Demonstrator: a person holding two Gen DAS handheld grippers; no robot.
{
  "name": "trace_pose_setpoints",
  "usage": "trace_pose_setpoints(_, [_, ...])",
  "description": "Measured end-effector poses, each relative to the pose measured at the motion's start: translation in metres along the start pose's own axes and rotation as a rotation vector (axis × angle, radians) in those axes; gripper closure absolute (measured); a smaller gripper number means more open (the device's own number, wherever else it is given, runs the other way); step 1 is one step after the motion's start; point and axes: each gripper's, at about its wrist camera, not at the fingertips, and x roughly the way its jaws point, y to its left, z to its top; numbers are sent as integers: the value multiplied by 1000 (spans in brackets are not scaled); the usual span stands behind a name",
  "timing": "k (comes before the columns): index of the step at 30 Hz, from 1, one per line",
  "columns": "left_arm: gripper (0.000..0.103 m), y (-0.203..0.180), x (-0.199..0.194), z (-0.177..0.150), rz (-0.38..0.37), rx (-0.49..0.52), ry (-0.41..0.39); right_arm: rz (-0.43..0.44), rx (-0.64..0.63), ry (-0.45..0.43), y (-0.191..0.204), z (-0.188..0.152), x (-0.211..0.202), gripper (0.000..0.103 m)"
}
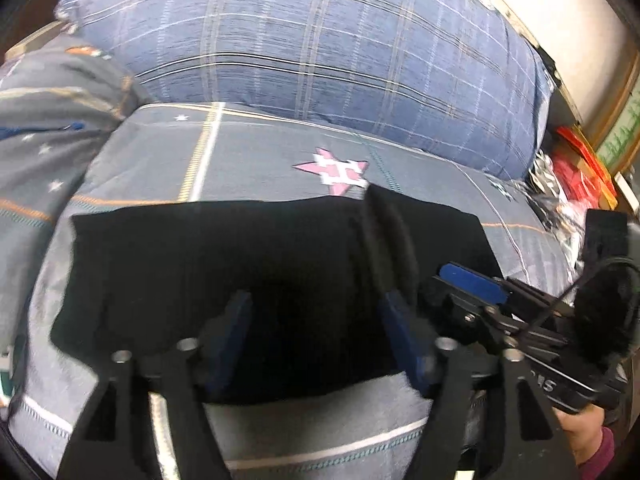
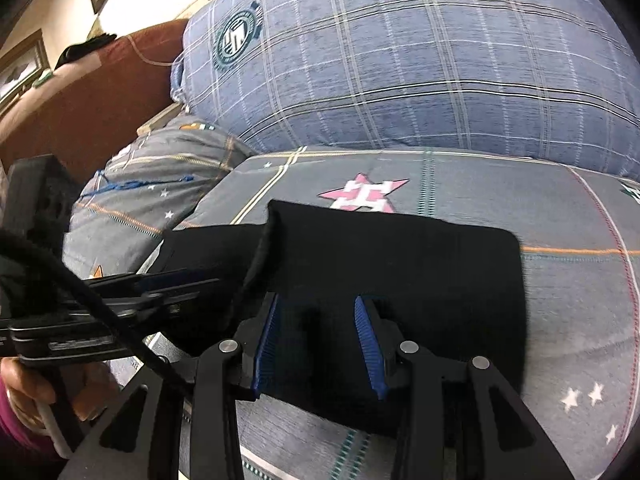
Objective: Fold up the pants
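The black pants (image 1: 224,272) lie folded into a flat rectangle on the grey star-print bed cover (image 1: 256,160); they also show in the right wrist view (image 2: 420,264). A fold ridge (image 1: 388,240) stands up near the right side. My left gripper (image 1: 316,320) is open just above the near edge of the pants, jaws wide apart, holding nothing. My right gripper (image 2: 316,320) is open over the near edge too, its blue pads (image 2: 368,340) spread with black cloth between them. The right gripper also appears at the right of the left wrist view (image 1: 472,280).
A large blue plaid pillow (image 1: 340,52) lies behind the pants. A second grey cushion (image 1: 52,120) sits at the left. Red packets and clutter (image 1: 576,168) lie at the bed's right edge. A brown headboard (image 2: 88,100) stands at the far left.
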Motion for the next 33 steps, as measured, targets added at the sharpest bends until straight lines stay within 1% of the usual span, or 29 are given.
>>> trace_pose_setpoints(1, [26, 6, -4, -2, -2, -20, -5, 1, -4, 7, 1, 0, 4, 61])
trace_pose_setpoints(4, [25, 31, -16, -11, -4, -99, -7, -36, -44, 25, 9, -3, 16, 60])
trace_pose_setpoints(6, [25, 46, -25, -18, 21, -137, -21, -53, -69, 25, 16, 0, 14, 60])
trace_pose_setpoints(7, [24, 53, -28, -22, 35, -153, -29, -48, -74, 19, 17, 3, 11, 60])
trace_pose_setpoints(8, [23, 61, -33, -27, 46, -180, -39, -35, -81, 9, 20, 7, 8, 60])
trace_pose_setpoints(10, [18, 79, -41, -37, 38, -250, -53, -5, -97, -7, 26, 17, 5, 59])
trace_pose_setpoints(11, [17, 90, -44, -43, 28, -297, -64, 21, -104, -14, 30, 22, 5, 51])
trace_pose_setpoints(12, [17, 98, -47, -47, 22, -329, -74, 67, -115, -20, 35, 29, 6, 46])
trace_pose_setpoints(13, [16, 104, -49, -51, 23, -353, -83, 93, -123, -18, 39, 33, 9, 39])
trace_pose_setpoints(15, [15, 115, -52, -57, 42, -397, -101, 160, -153, 14, 49, 42, 25, 37])
trace_pose_setpoints(16, [15, 121, -52, -59, 41, -426, -104, 177, -171, 29, 55, 46, 34, 37])
trace_pose_setpoints(19, [15, 134, -48, -63, 18, -500, -105, 171, -228, 82, 70, 52, 61, 37])
trace_pose_setpoints(24, [13, 142, -38, -60, 12, -534, -108, 204, -319, 136, 99, 63, 99, 37])
trace_pose_setpoints(26, [10, 141, -37, -58, 14, -517, -120, 211, -351, 153, 108, 68, 111, 37])
trace_pose_setpoints(33, [6, 146, -32, -55, -5, -492, -137, 229, -454, 236, 142, 82, 161, 34])
